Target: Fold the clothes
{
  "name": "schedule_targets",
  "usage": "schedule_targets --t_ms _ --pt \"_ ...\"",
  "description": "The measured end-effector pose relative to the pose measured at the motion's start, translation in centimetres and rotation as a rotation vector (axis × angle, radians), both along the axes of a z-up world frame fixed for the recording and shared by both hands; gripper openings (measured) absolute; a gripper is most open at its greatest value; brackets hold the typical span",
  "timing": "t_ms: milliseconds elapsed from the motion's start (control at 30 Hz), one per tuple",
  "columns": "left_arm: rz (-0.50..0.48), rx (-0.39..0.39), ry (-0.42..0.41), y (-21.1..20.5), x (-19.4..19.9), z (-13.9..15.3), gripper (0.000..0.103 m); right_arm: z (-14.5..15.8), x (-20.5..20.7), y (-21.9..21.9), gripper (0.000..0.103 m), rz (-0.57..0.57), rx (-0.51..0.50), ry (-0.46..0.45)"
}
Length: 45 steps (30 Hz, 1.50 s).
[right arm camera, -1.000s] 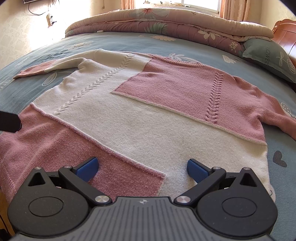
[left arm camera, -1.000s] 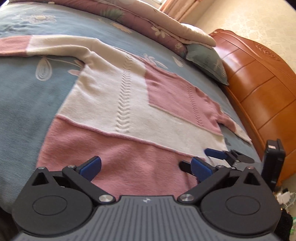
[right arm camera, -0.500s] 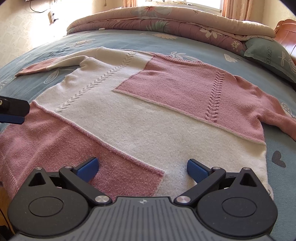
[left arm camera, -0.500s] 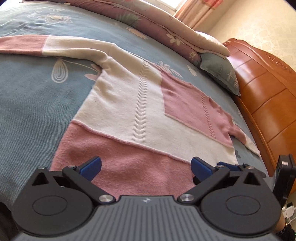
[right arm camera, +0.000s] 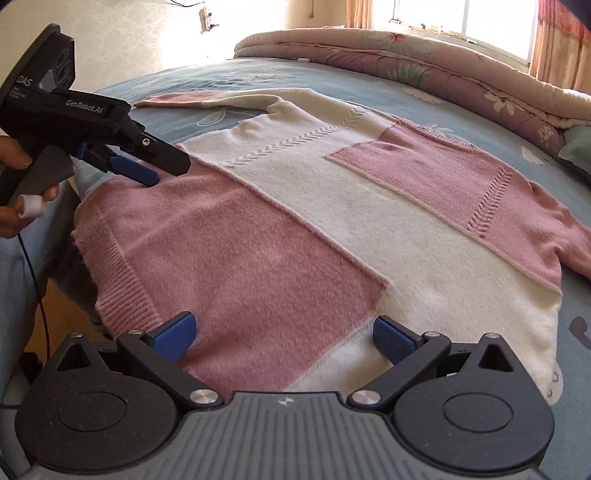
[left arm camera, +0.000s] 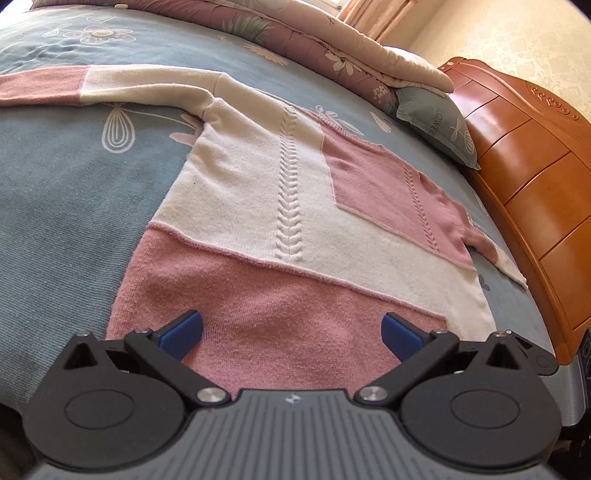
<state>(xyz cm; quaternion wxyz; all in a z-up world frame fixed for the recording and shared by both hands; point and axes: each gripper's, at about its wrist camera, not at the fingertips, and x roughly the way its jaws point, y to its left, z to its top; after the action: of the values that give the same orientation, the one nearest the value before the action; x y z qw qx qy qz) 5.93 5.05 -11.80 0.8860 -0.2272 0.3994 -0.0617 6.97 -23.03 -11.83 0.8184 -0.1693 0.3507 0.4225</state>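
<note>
On a wide bed covered with a blue-grey flower-printed bedspread (left arm camera: 66, 192), the left wrist view shows a pink and cream colour-blocked knitted sweater (left arm camera: 280, 206) spread flat, front up, its pink hem nearest the camera and one cream-and-pink sleeve (left arm camera: 110, 83) stretched out to the left. The left gripper (left arm camera: 291, 332) hovers low over the pink hem panel with its blue-padded fingers (left arm camera: 183, 330) spread wide and nothing between them. Beyond the sweater lie a rolled floral quilt (left arm camera: 332, 40), a grey-green pillow (left arm camera: 439, 122) and an orange wooden headboard (left arm camera: 528, 177) along the right. In the right wrist view, the same sweater (right arm camera: 332, 221) fills the bed, its ribbed pink hem at the near left edge of the mattress. The right gripper (right arm camera: 284, 334) sits over the hem where the pink and cream panels meet, its jaws likewise wide apart and empty. At the upper left, a hand (right arm camera: 14, 184) holds the black left gripper (right arm camera: 136, 171), whose blue tips sit just above or touching the pink corner; I cannot tell which. A sunlit window (right arm camera: 461, 22) stands behind the quilt (right arm camera: 424, 62).
</note>
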Motion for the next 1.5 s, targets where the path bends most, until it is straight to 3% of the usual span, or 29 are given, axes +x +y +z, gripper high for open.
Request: schedule_targets --t_ms 100,233,400,533,633,800,900,1000,1167,1400,1500 --pt "0.009 0.007 0.011 -0.2 -0.4 0.5 0.102 0.6 0.1 -1.2 0.103 -0.007 0.045 0.008" --pt "-0.051 0.039 -0.035 -1.7 -0.4 1.2 0.102 1.5 0.8 -1.1 0.103 -0.031 0.116 -0.009" --pt "-0.016 0.065 0.003 -1.5 -0.4 0.0 0.102 0.3 2.4 0.1 0.103 -0.123 -0.033 -0.034" --pt "0.059 0.166 0.049 -0.6 -0.8 0.4 0.102 0.1 2.0 -1.8 0.103 -0.101 -0.033 -0.011" --pt "0.062 0.125 0.048 -0.5 -1.1 0.9 0.102 0.4 2.1 -1.8 0.103 -0.108 -0.026 -0.031" --pt "-0.05 0.174 -0.024 -3.4 -0.7 2.2 0.102 0.9 2.4 -1.8 0.103 -0.119 -0.015 -0.065" --pt "-0.067 0.194 0.017 -4.2 -0.3 1.3 0.102 1.6 3.4 -1.1 0.103 -0.162 0.001 -0.088" --pt "-0.037 0.148 0.037 -3.3 -0.9 0.3 0.102 2.2 4.9 -0.3 0.103 -0.234 0.015 -0.106" --pt "0.023 0.139 0.068 -1.8 -1.3 1.5 0.102 1.9 7.4 0.4 0.103 -0.327 0.04 -0.067" --pt "-0.056 0.15 -0.032 -2.1 2.4 4.4 0.102 0.0 9.6 0.6 0.103 -0.472 0.004 0.039" --pt "-0.073 0.133 -0.041 -2.4 4.1 3.4 0.102 -0.4 9.9 0.3 0.103 -0.528 0.035 0.04"
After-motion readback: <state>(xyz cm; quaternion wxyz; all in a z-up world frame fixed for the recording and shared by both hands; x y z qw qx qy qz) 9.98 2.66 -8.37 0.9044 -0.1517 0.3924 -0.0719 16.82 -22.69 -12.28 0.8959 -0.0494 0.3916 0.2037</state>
